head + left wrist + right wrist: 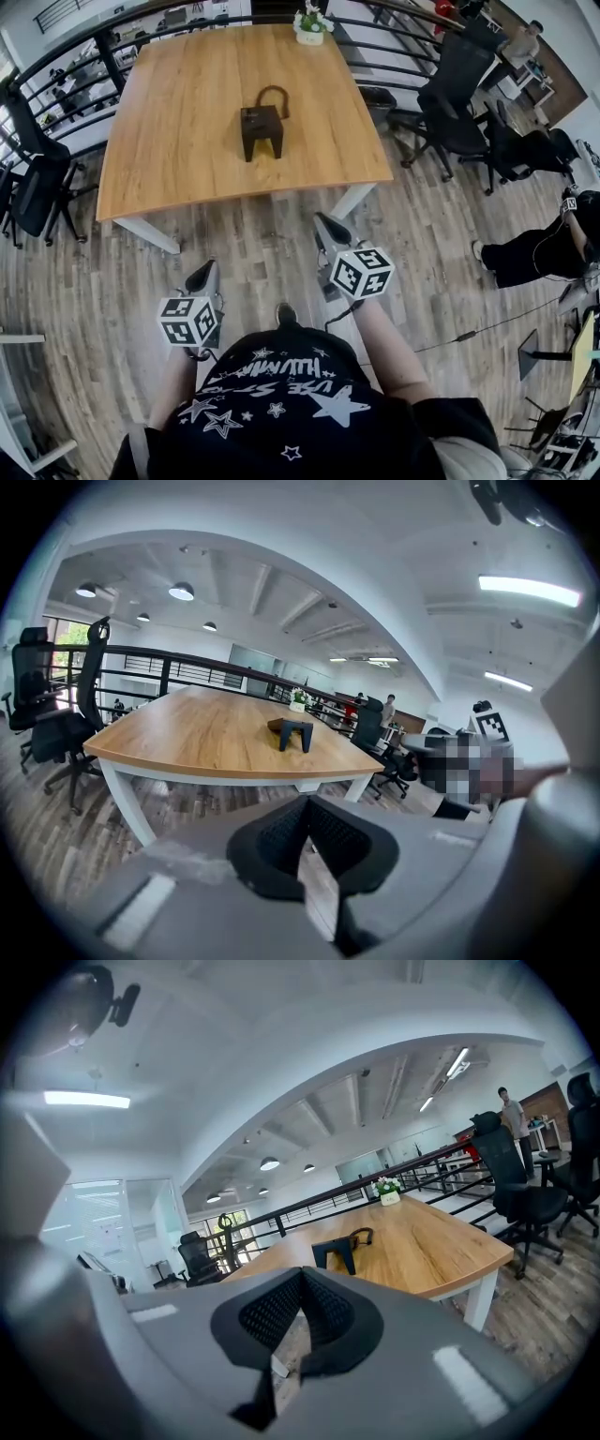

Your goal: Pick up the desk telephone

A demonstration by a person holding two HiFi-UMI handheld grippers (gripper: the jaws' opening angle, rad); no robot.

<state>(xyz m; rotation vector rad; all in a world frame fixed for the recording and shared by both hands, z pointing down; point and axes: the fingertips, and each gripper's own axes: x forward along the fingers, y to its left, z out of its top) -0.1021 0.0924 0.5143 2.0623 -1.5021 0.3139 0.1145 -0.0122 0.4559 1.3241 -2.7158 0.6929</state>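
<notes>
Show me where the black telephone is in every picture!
Head view: the desk telephone sits mid-table, upper centre of the picture.
Left gripper view: desk telephone near the picture's centre.
Right gripper view: desk telephone slightly below and right of centre.
Shared landmark: the potted plant at the table's far edge, beyond the telephone.

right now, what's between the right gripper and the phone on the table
Bare floor, then bare tabletop up to the phone; the head view shows it.

Desk telephone [262, 127] too small and dark for detail; person [525, 255] half beyond the right edge.
</notes>
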